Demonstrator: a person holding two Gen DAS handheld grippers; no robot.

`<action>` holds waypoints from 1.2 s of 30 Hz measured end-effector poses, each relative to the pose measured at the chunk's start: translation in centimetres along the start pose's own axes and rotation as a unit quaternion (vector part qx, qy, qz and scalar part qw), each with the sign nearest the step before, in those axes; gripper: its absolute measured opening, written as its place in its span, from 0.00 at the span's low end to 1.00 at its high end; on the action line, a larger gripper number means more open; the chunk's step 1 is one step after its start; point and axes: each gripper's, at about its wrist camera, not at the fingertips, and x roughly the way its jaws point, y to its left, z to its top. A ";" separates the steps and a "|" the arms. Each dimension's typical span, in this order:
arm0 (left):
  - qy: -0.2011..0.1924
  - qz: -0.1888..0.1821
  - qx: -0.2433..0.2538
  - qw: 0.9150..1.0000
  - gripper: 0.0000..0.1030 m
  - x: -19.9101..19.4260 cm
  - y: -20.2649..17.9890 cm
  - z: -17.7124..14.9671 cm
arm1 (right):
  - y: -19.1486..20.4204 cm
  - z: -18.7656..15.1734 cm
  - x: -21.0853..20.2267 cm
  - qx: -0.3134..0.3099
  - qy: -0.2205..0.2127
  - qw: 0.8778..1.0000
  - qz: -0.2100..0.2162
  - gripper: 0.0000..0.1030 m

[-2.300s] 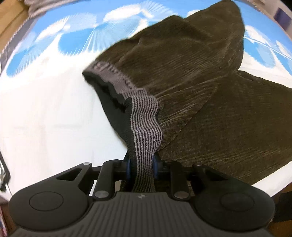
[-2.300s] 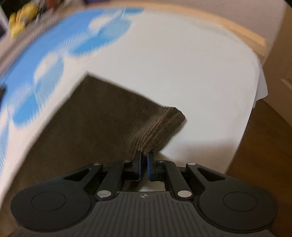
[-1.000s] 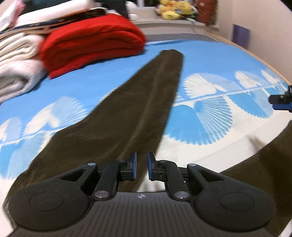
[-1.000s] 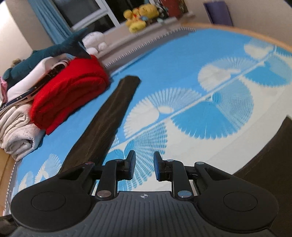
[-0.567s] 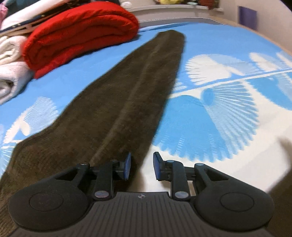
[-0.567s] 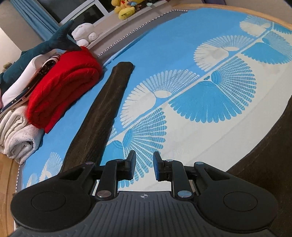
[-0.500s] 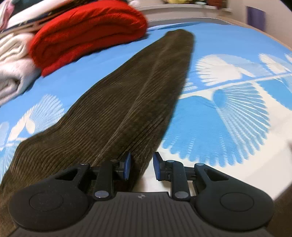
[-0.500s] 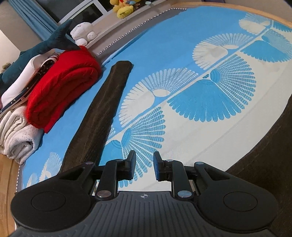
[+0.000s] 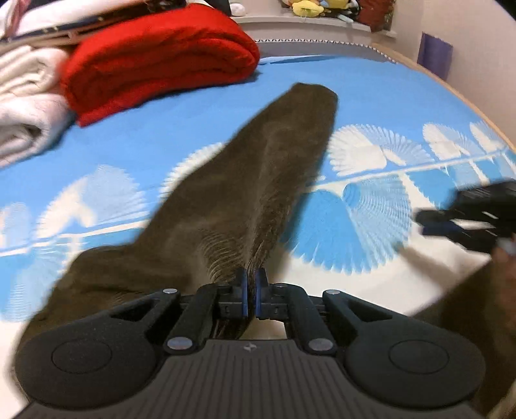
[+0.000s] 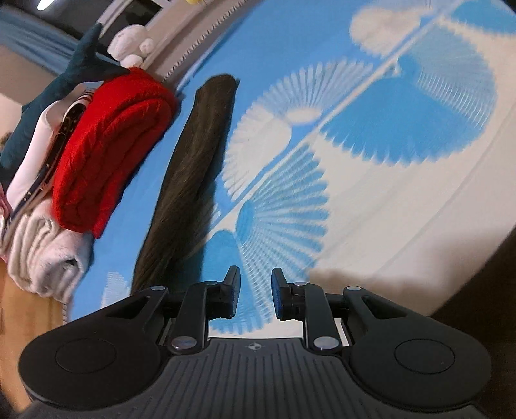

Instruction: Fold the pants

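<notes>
Dark brown corduroy pants (image 9: 258, 180) lie on the blue and white bed sheet (image 9: 371, 206), one leg stretched away toward the far end. My left gripper (image 9: 251, 290) is shut on the near right edge of that leg, and the cloth rises to it in a ridge. My right gripper (image 10: 255, 290) is open and empty above the sheet, to the right of the leg (image 10: 193, 154). It also shows in the left wrist view (image 9: 467, 222), blurred, at the right. More dark cloth (image 9: 461, 309) lies at the near right.
A folded red blanket (image 9: 154, 54) and white folded blankets (image 9: 22, 106) lie at the far left beside the leg. Soft toys (image 9: 316, 6) sit on a ledge at the back. The bed's wooden edge (image 9: 467, 93) runs along the right.
My left gripper has shut on the edge of the pant leg and lifted it a little. My right gripper has stayed open and swung lower over the sheet.
</notes>
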 end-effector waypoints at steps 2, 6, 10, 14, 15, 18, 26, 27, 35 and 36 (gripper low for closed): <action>-0.003 0.003 -0.015 1.000 0.04 -2.2 2.0 -1.4 | 0.4 -0.4 2.1 0.010 0.020 1.000 0.014 0.23; 0.039 -0.031 -0.087 0.995 0.04 -0.8 5.4 -5.3 | 1.4 -1.4 6.2 0.015 0.052 0.998 0.034 0.23; 0.034 -0.052 -0.065 0.996 0.04 -0.5 6.0 -4.9 | 1.2 -1.7 9.9 0.026 0.059 0.997 0.041 0.23; 0.057 -0.082 -0.038 0.994 0.02 -0.5 6.1 -6.6 | 0.6 -0.7 12.2 0.065 0.037 0.993 0.089 0.21; 0.058 -0.086 -0.018 0.994 0.02 -0.7 5.8 -7.0 | 0.5 -0.3 12.7 0.076 0.028 0.992 0.100 0.22; 0.100 -0.086 0.044 0.990 0.00 0.1 5.0 -8.5 | -0.4 1.4 14.2 0.125 -0.003 0.984 0.124 0.22; 0.022 -0.081 -0.035 0.996 0.13 -1.7 9.9 -7.9 | 0.8 4.6 17.7 0.119 -0.040 0.981 0.149 0.21; 0.015 -0.059 -0.056 0.997 0.14 -1.8 10.8 -7.8 | 1.1 4.9 18.0 0.110 -0.040 0.982 0.149 0.21; 0.045 0.091 -0.218 0.971 0.16 -0.7 17.1 -7.5 | 1.3 7.3 13.5 0.067 -0.097 0.990 0.071 0.07; 0.036 0.093 -0.222 0.970 0.16 -1.0 17.4 -7.2 | 1.2 7.7 12.1 0.074 -0.110 0.990 0.043 0.07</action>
